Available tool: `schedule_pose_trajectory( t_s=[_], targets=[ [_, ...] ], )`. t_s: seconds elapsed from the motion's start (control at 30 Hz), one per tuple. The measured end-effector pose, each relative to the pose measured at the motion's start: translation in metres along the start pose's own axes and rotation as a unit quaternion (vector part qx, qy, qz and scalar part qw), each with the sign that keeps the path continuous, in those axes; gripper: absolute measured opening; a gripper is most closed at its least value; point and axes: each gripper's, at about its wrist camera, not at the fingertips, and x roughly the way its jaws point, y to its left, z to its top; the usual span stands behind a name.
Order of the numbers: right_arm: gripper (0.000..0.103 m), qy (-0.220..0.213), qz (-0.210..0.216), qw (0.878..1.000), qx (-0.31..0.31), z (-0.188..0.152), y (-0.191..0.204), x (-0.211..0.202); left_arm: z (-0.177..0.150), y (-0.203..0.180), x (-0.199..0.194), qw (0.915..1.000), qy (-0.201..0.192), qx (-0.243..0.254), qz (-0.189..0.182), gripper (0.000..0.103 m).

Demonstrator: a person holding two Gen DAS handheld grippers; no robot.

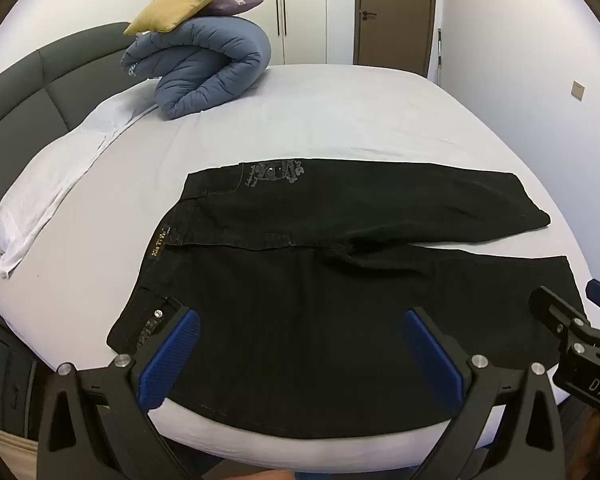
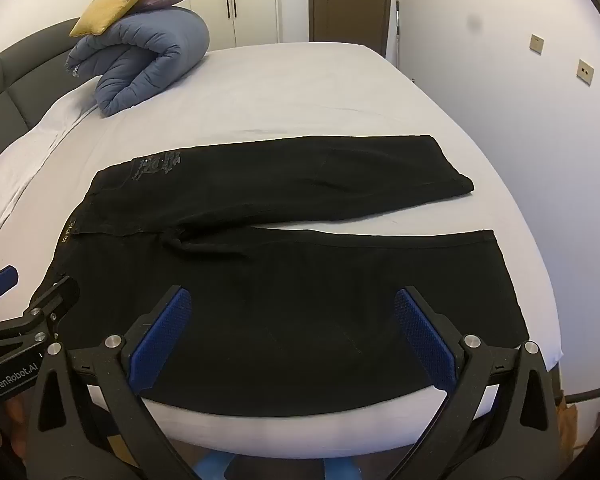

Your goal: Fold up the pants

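Black pants [image 1: 300,280] [image 2: 300,272] lie flat on the bed [image 1: 340,120], waistband to the left and both legs running right with a narrow gap between them. My left gripper [image 1: 302,318] hovers open above the near leg by the waist, with nothing between its blue pads [image 1: 168,360]. My right gripper [image 2: 292,294] stands open over the near leg, further toward the hem, and is also empty. Each gripper shows at the edge of the other's view: the right gripper [image 1: 574,300] and the left gripper [image 2: 30,286].
A rolled blue duvet [image 1: 204,72] with a yellow cushion [image 1: 184,2] and a purple cushion [image 1: 236,4] on top sits at the far left by the grey headboard [image 1: 40,80]. White cloth [image 1: 48,192] lies along the left side. A wall [image 2: 500,80] borders the bed's right.
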Motion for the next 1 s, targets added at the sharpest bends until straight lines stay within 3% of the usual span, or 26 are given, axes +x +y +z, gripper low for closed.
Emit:
schedule_pose_trajectory(
  t_s=[0.3, 0.33, 1.0],
  targets=[
    [0.103, 0.003, -0.003, 1.0, -0.001, -0.006, 0.003, 0.005, 0.008, 0.01, 0.004, 0.9997, 0.005, -0.023, -0.005, 0.103],
    [0.103, 0.006, -0.001, 1.0, -0.001, -0.004, 0.005, 0.006, 0.002, 0.004, 0.003, 1.0, 0.001, 0.003, 0.0, 0.103],
    [0.103, 0.008, -0.007, 1.0, 0.0, -0.012, 0.01, 0.008, -0.011, 0.009, 0.002, 1.0, 0.0, 0.001, 0.0, 0.103]
  ],
)
